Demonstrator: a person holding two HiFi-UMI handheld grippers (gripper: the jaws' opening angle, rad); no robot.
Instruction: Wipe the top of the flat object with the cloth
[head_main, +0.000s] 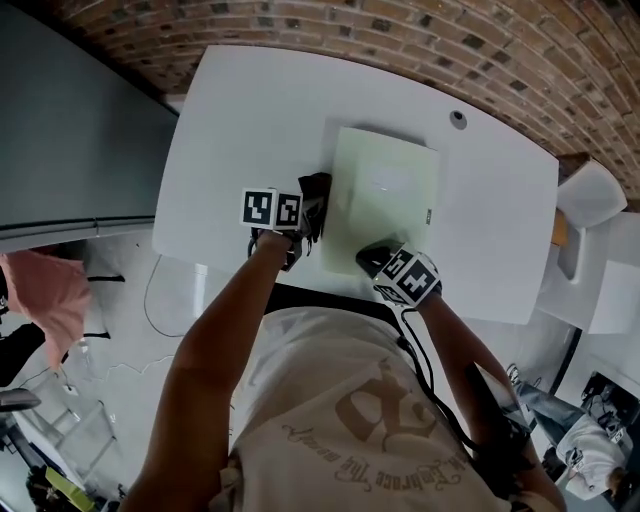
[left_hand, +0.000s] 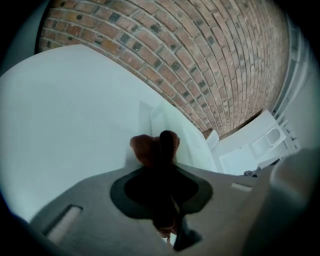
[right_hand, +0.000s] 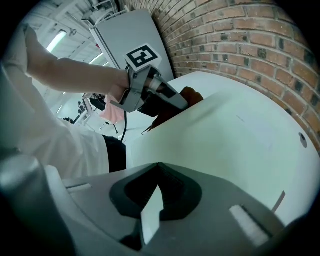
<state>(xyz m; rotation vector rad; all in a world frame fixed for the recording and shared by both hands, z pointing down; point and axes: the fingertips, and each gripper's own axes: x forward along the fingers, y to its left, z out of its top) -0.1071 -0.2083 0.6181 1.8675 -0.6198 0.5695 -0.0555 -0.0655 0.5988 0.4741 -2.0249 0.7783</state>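
Observation:
A pale green flat board (head_main: 385, 195) lies in the middle of the white table (head_main: 250, 110). My left gripper (head_main: 308, 222) is at the board's left edge, shut on a dark brown cloth (head_main: 318, 188). In the left gripper view the cloth (left_hand: 152, 147) bunches out past the jaws, against the board's raised edge (left_hand: 167, 125). My right gripper (head_main: 372, 258) is at the board's near edge and shut on it. In the right gripper view a thin strip of the board (right_hand: 150, 217) runs between the jaws, and the board's top (right_hand: 225, 145) stretches away towards the left gripper (right_hand: 170, 100) and the cloth (right_hand: 192, 95).
A small round grommet (head_main: 458, 119) sits in the table behind the board. A brick wall (head_main: 480, 40) runs along the far side. A grey panel (head_main: 70, 150) stands to the left and a white chair (head_main: 590, 195) to the right. A pink cloth (head_main: 45, 295) hangs at the lower left.

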